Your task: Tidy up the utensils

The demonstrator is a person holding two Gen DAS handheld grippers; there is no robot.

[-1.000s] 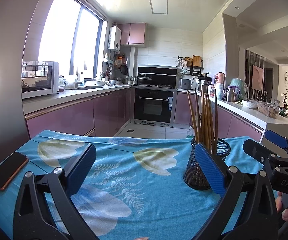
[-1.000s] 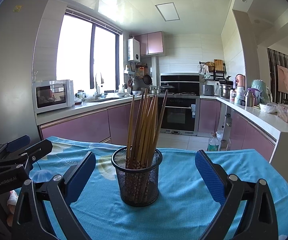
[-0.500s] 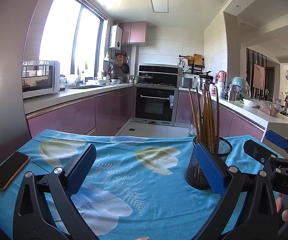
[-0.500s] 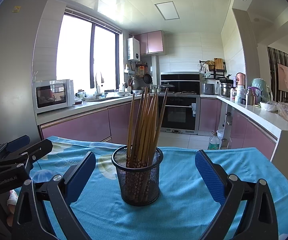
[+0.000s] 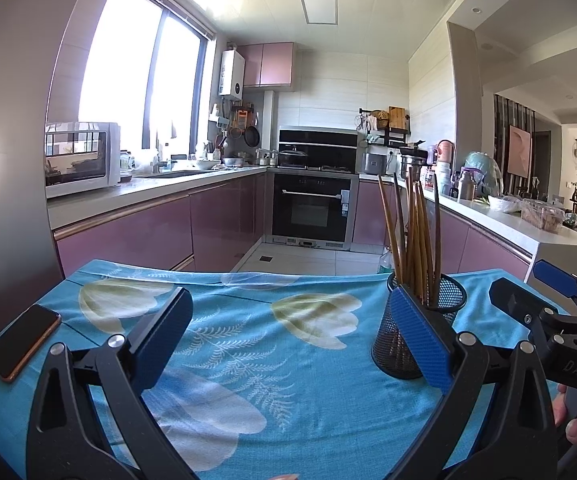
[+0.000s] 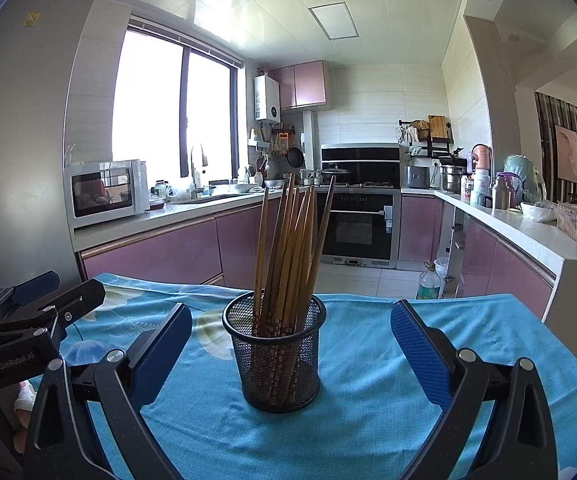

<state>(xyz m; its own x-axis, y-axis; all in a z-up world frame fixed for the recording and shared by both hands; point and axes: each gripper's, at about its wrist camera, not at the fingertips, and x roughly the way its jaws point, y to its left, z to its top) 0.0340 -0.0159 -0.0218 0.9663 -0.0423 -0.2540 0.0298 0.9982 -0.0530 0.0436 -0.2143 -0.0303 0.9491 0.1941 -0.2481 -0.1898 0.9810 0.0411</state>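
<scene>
I hold the right tool [image 6: 290,354] with its blue pads spread wide, gripping nothing. The black mesh holder [image 6: 274,360] stands upright directly ahead of it, centred between the two pads and touching neither. A bundle of wooden chopsticks [image 6: 292,252] stands in the holder, leaning and fanning out at the top. The holder sits on the desk, on a blue floral cloth [image 6: 368,412]. I hold the left tool [image 5: 290,338] equally wide and empty; from it, the holder [image 5: 416,336] appears just behind the right-hand pad. A phone [image 5: 22,340] lies flat on the cloth, beyond the left-hand pad, well apart from the holder
</scene>
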